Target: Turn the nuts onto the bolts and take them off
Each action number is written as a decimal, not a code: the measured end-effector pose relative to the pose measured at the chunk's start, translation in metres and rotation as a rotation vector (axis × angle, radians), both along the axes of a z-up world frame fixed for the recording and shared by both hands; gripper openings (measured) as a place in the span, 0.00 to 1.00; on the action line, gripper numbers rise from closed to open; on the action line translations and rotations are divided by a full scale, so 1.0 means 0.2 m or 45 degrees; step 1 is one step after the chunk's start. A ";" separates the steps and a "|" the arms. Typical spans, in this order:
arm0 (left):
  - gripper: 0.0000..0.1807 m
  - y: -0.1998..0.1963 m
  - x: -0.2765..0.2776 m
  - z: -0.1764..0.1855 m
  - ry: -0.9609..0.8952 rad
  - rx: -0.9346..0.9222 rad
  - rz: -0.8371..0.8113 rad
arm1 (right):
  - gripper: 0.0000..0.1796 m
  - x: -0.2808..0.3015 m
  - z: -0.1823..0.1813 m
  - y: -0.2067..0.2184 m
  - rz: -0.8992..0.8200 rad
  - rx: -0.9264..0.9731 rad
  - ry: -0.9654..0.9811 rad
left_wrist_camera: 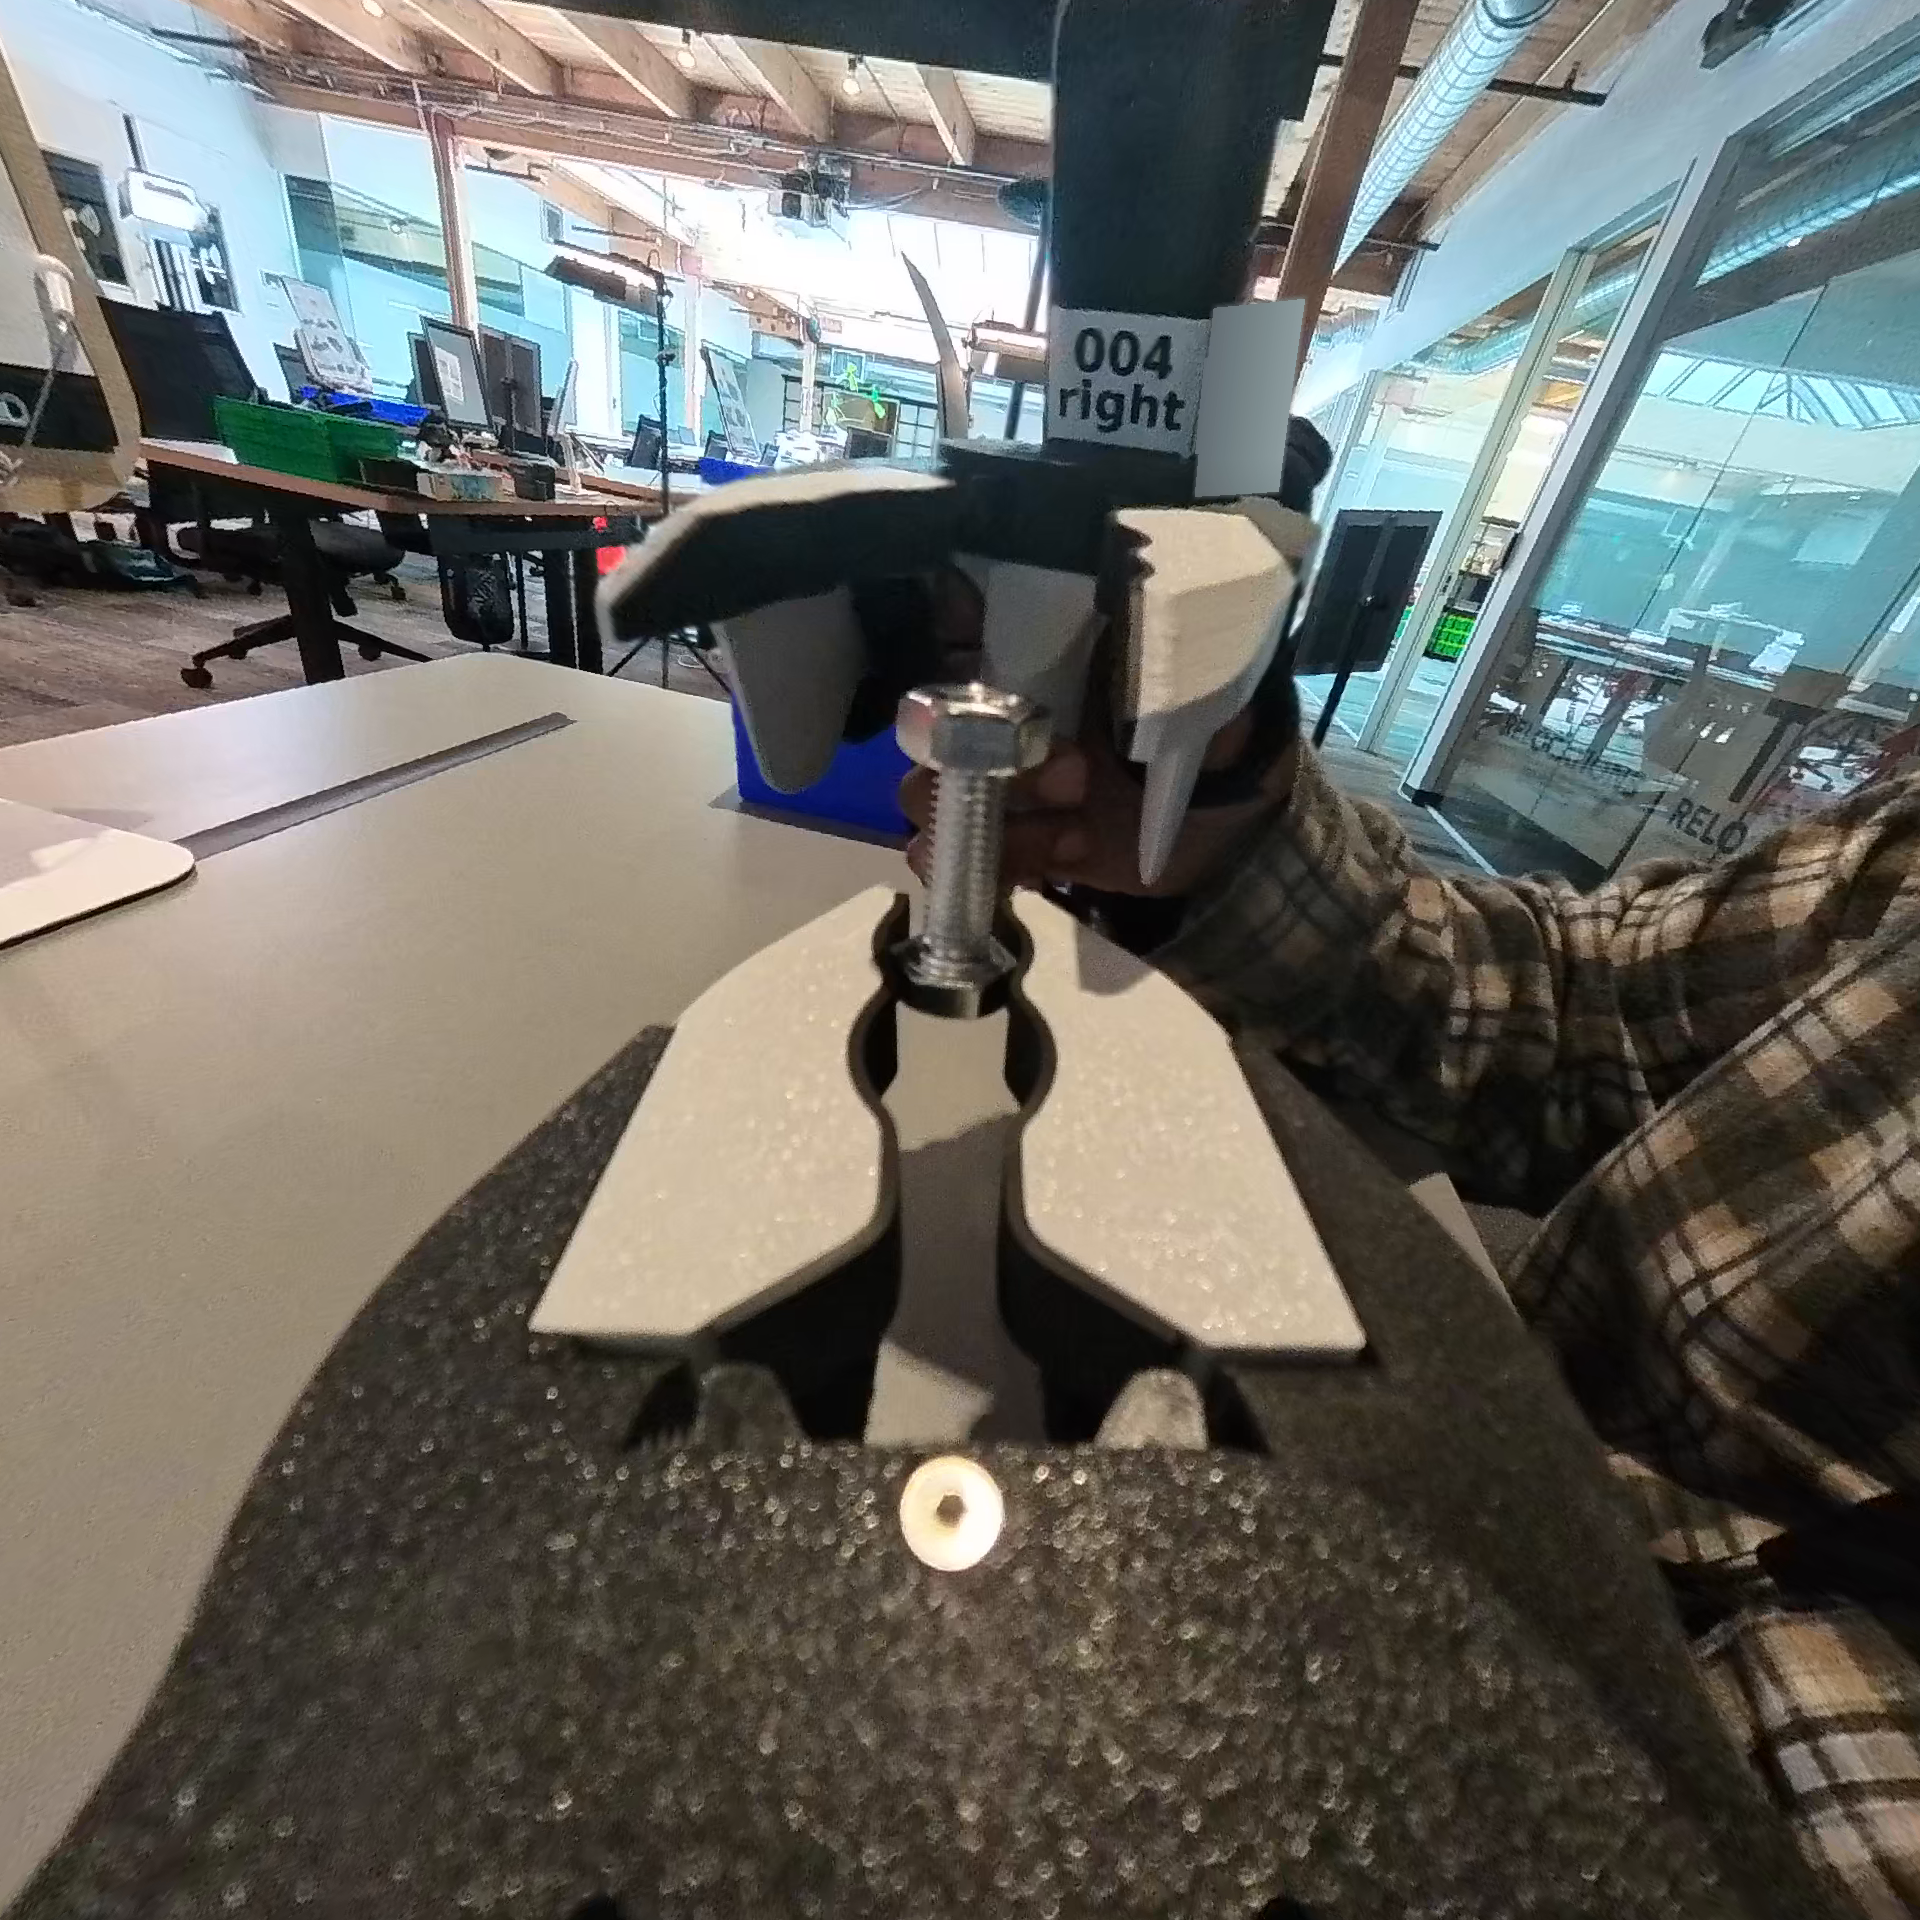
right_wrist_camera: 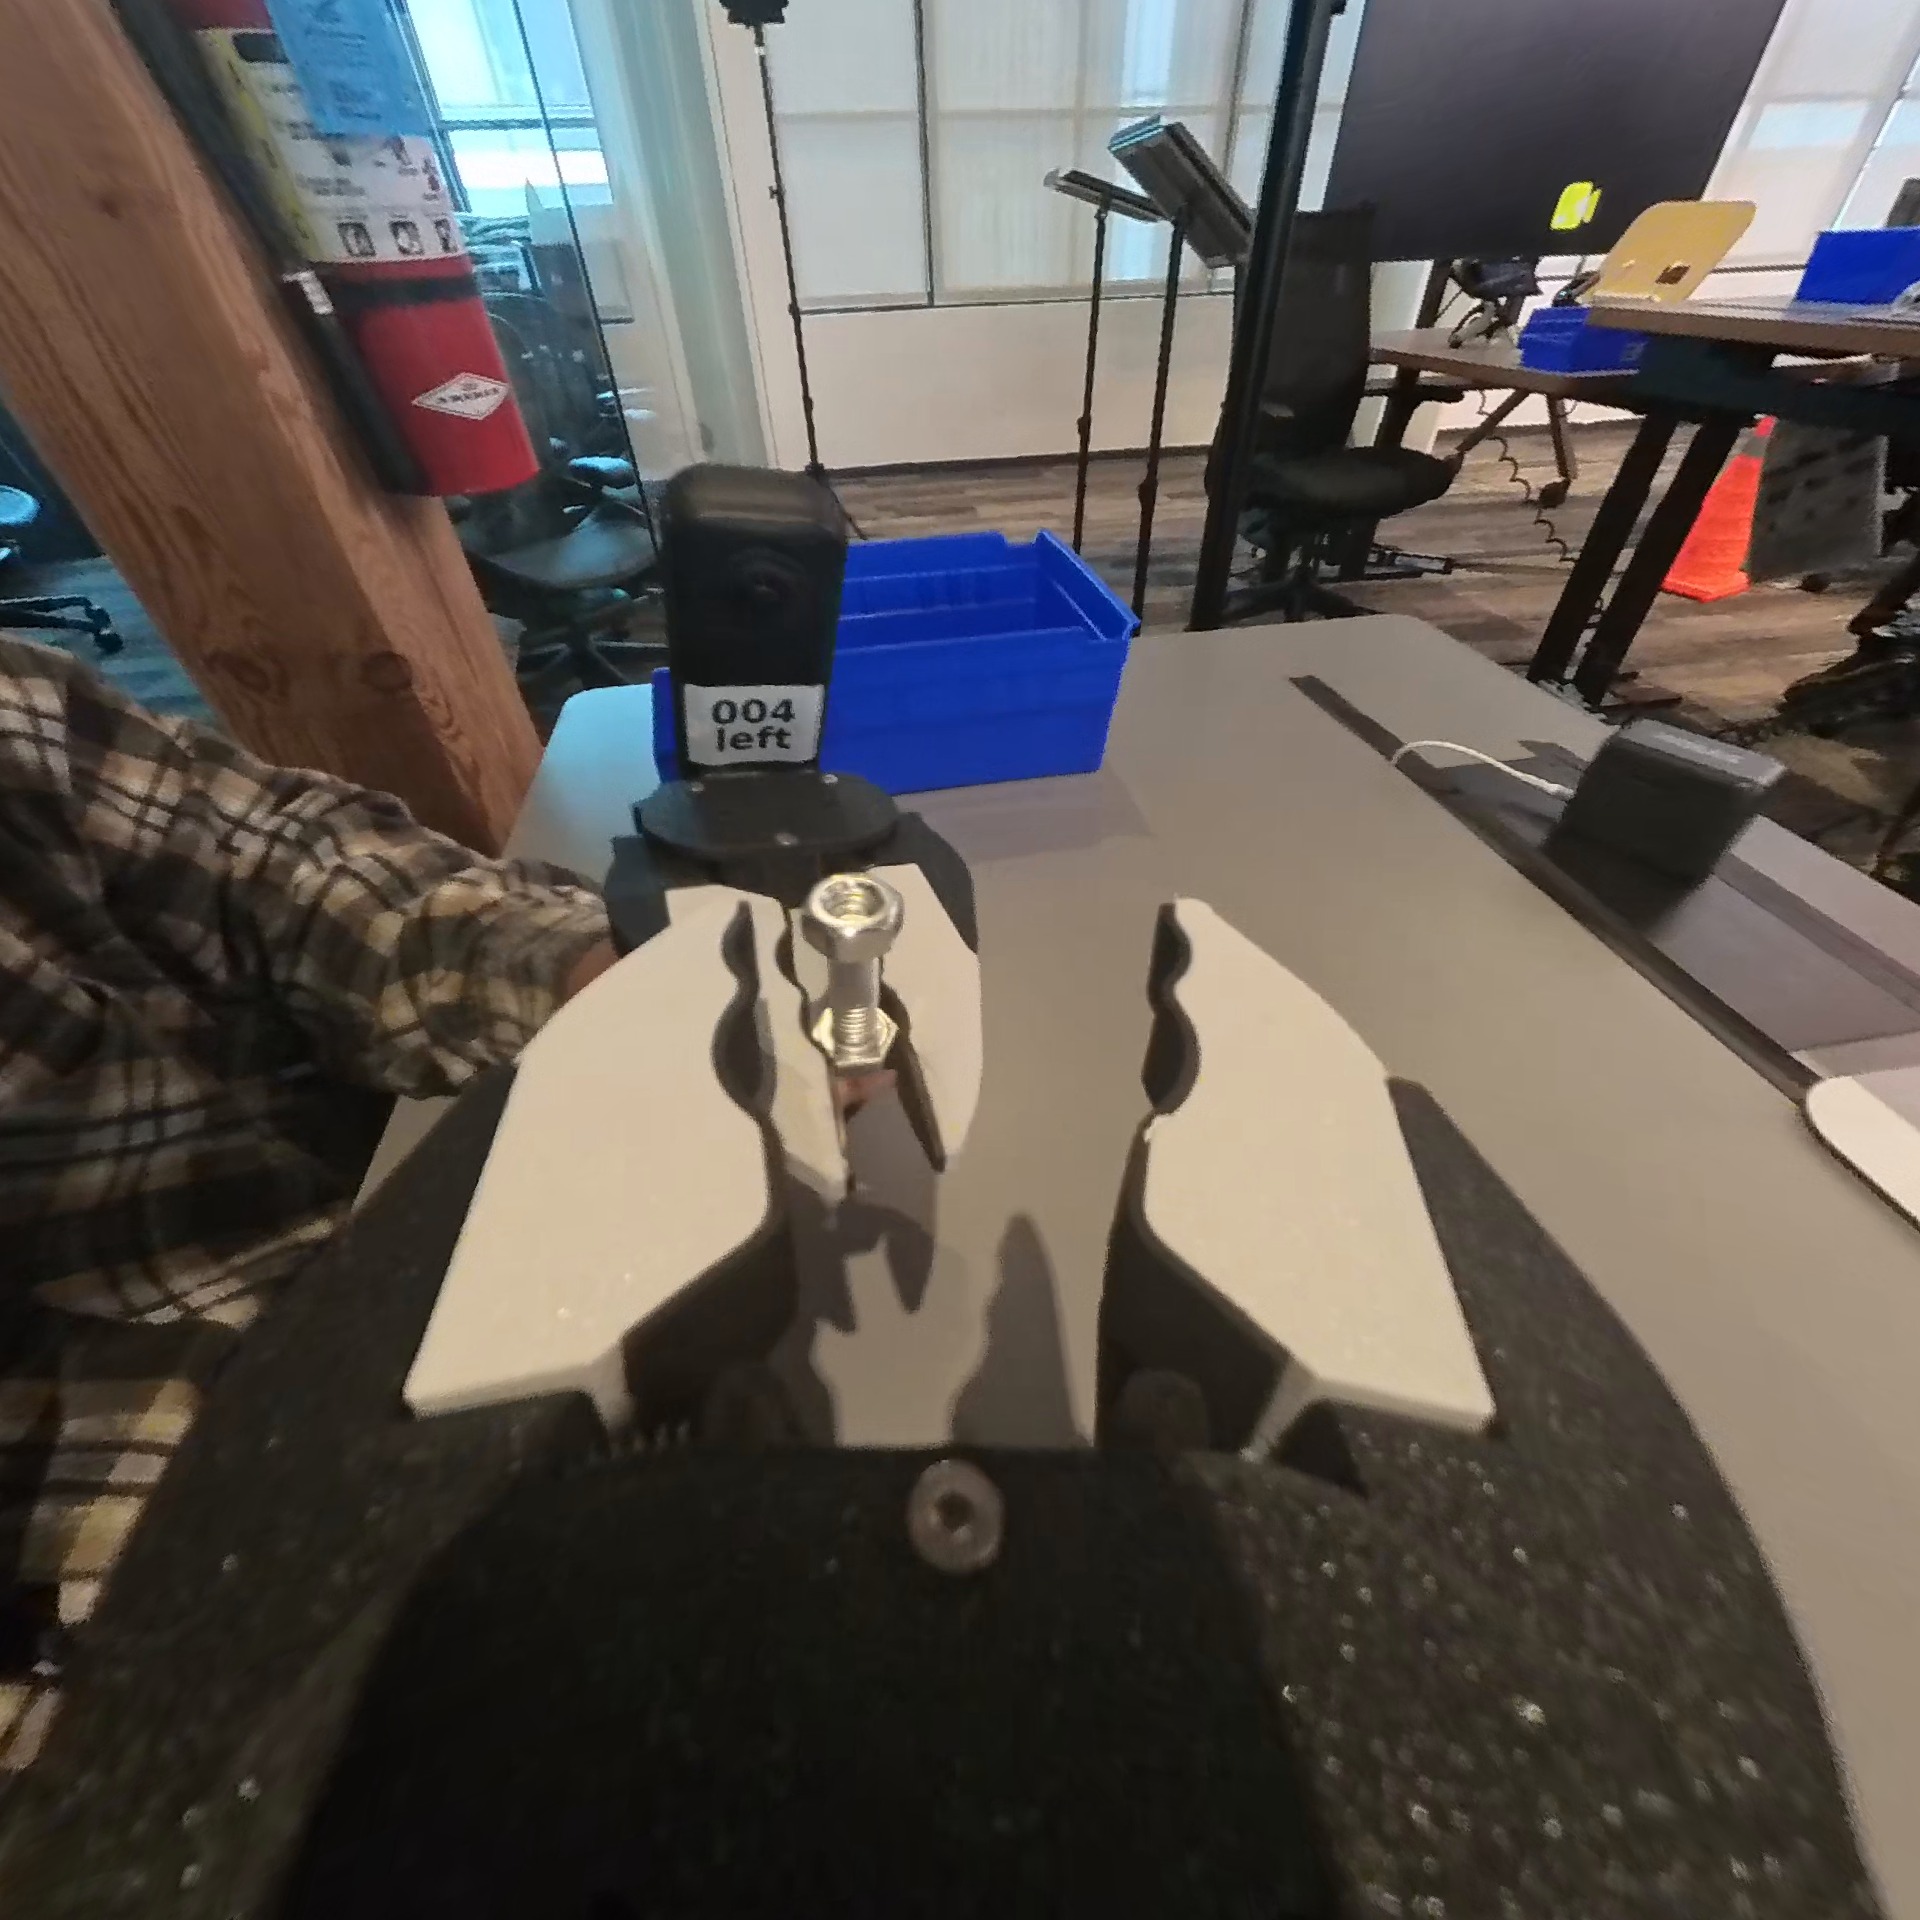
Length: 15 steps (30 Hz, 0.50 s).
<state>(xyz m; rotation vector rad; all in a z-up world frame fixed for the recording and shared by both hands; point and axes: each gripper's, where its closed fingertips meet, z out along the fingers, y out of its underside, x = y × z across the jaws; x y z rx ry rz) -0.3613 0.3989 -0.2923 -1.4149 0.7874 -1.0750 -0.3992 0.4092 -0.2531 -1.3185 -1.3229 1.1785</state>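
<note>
A silver bolt (left_wrist_camera: 961, 852) stands upright, head down, with a hex nut (left_wrist_camera: 971, 722) threaded near its top end. My left gripper (left_wrist_camera: 956, 935) is shut on the bolt's head and holds it above the grey table (left_wrist_camera: 312, 1039). My right gripper (left_wrist_camera: 966, 790) hangs above it, open, with a finger on each side of the nut and not touching it. In the right wrist view my right gripper (right_wrist_camera: 956, 925) stands wide open and empty. The bolt (right_wrist_camera: 852, 987) with its nut (right_wrist_camera: 852, 914) sits near its left finger, held by the left gripper (right_wrist_camera: 857, 1049).
A blue bin (right_wrist_camera: 966, 665) stands at the table's far edge behind the left gripper. A black box (right_wrist_camera: 1662, 800) with a white cable lies to the right. A white pad (left_wrist_camera: 73, 883) lies at the left. A plaid sleeve (left_wrist_camera: 1558, 1039) reaches in. My hands' fingertips stand some 5 centimeters from each other.
</note>
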 end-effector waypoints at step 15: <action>0.08 -0.02 0.02 -0.01 0.008 0.003 -0.039 | 0.11 -0.02 -0.05 -0.13 0.213 -0.042 -0.041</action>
